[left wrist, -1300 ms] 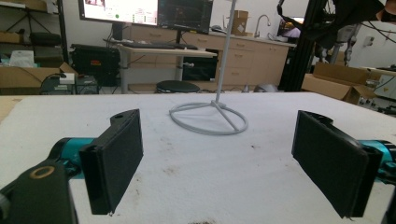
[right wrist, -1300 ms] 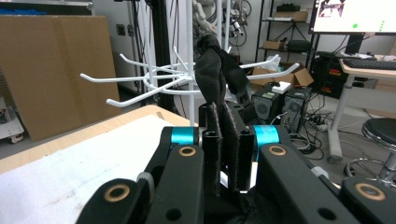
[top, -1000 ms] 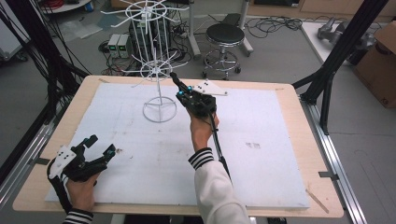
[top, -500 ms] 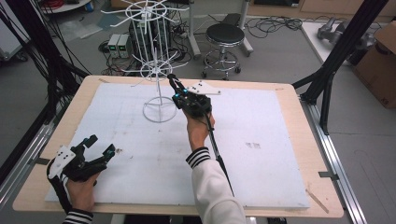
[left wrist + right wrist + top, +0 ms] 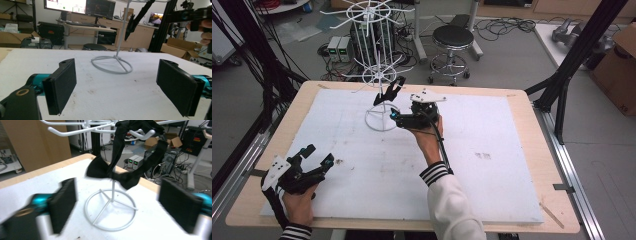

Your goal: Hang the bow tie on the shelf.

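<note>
High view: white wire stand (image 5: 381, 100) at the far middle of the table (image 5: 517, 105), black bow tie (image 5: 389, 91) hanging from one of its hooks. Right claw (image 5: 393, 116) just right of the stand's ring base, jaws spread, holding nothing. Left claw (image 5: 316, 157) well apart from the stand at the near left edge, jaws spread, empty. Right gripper view: bow tie (image 5: 117, 173) draped in front of the stand's post.

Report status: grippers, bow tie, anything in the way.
Left gripper open, resting on the table. Right gripper open, facing the stand. Bow tie hangs from a hook. Nothing in between.
</note>
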A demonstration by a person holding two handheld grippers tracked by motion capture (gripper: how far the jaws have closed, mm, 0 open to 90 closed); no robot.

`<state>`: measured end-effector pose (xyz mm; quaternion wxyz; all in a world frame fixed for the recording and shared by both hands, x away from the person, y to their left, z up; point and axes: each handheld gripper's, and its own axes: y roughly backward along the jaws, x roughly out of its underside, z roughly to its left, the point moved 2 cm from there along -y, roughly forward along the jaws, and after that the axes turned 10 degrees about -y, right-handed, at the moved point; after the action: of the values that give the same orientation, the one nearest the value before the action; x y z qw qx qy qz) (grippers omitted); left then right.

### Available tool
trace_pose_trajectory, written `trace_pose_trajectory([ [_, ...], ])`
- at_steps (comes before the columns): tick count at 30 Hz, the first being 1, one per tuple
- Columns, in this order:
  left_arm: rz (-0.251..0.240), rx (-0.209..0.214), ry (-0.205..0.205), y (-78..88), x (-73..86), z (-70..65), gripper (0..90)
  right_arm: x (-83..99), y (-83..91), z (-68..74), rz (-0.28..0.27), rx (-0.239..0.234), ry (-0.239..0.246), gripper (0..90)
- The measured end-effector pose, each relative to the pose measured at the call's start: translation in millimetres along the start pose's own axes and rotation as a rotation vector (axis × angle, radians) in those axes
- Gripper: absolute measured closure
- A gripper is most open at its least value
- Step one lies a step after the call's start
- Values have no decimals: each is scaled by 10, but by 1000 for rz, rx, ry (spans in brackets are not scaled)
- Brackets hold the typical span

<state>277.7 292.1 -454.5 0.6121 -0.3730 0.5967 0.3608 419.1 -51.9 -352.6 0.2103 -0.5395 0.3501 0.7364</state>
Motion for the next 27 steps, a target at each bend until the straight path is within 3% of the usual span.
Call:
trace_pose_trajectory([
  [6,3,2,-12,-1,-1,-11,167,55,321,32,-18,-59,41,104],
  [11,2,4,-26,-1,-3,-27,167,167,677,-40,-56,-54,43,104],
  [18,8,6,-42,-2,-3,-34,167,487,1277,-224,-95,0,36,104],
  [23,7,7,-45,-4,-3,-42,167,890,1702,-358,-136,64,46,104],
  [27,9,7,-54,-4,-4,-46,167,1191,1906,-450,-163,97,31,104],
])
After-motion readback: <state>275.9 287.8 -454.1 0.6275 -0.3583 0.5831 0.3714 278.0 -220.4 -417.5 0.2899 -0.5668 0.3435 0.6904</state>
